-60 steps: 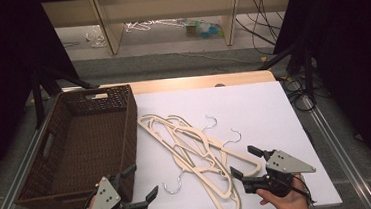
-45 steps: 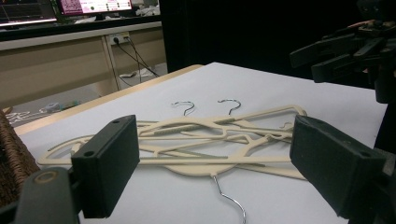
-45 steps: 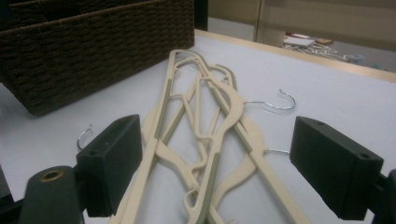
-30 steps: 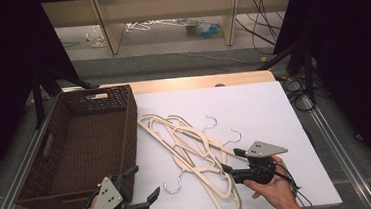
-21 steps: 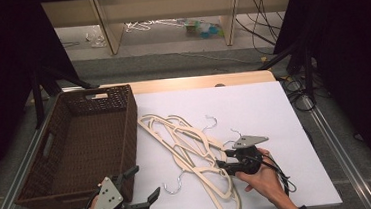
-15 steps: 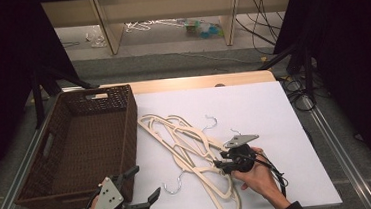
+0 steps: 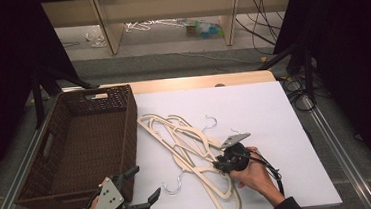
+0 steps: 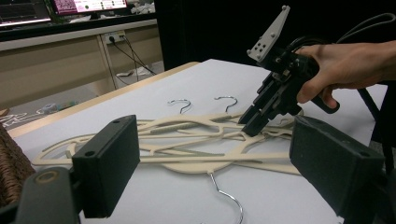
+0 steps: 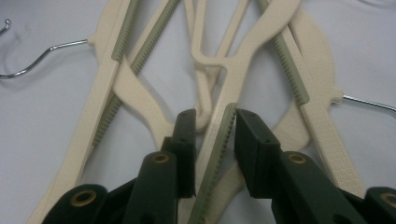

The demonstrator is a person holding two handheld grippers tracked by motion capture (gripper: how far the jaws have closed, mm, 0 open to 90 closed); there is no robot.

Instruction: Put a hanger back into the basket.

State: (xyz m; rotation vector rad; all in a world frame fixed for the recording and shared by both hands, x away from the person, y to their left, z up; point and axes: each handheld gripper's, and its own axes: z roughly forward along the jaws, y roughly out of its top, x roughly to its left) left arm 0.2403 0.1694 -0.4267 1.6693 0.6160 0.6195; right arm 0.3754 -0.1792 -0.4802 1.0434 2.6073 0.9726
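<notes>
White tabletop [image 7: 253,104] (wooden far edge), dark curtains [image 7: 348,31] flanking room.

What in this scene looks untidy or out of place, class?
The cream hangers lie in a tangled, overlapping heap on the white table beside the wicker basket, hooks pointing different ways. The right gripper has just been closing, with one hanger arm between its jaws.

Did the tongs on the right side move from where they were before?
Yes. The right tongs went left from the bare white table onto the pile of hangers, and their jaws have just been closing around one hanger arm.
</notes>
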